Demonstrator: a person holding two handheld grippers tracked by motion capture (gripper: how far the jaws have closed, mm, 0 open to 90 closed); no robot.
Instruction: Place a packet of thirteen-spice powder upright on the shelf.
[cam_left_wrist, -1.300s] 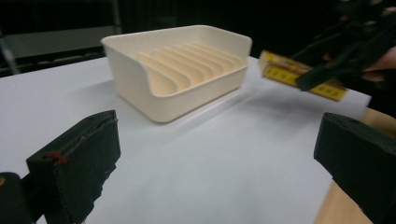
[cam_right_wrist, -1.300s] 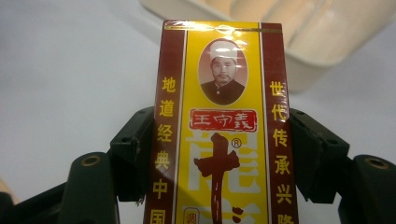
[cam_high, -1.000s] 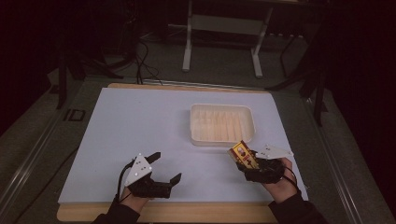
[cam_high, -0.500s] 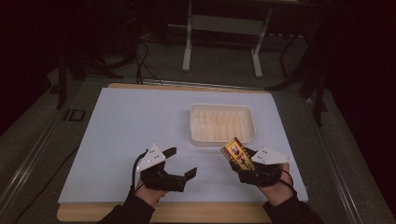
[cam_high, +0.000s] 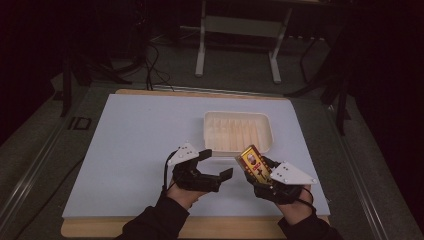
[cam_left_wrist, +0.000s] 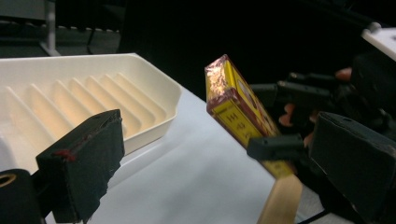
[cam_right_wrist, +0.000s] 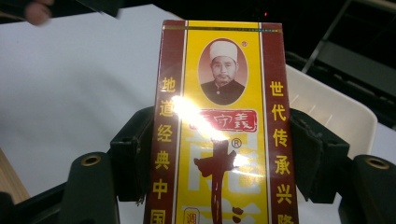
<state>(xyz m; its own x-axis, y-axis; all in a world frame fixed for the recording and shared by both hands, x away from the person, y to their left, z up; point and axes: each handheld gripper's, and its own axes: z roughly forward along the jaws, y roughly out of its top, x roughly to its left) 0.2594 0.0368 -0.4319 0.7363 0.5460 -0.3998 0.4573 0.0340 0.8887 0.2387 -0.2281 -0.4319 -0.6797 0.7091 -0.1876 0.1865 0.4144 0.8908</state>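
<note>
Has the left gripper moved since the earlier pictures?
Yes. The left gripper has moved right and farther up the table, toward the white tray.

3 cameras: 1 fixed overhead, 1 riding on each gripper.
The high view looks forward and down on the pale blue table sheet (cam_high: 130, 150) from the near side. The left gripper view faces right, close to the ribbed cream plastic tray (cam_left_wrist: 93, 93). The right gripper view looks far, very close on the yellow and maroon printed box (cam_right_wrist: 219, 130); all 3 share tray and box.

Pale blue table (cam_high: 135, 150) (wooden-edged) with cream ridged tray (cam_high: 238, 131) on top
</note>
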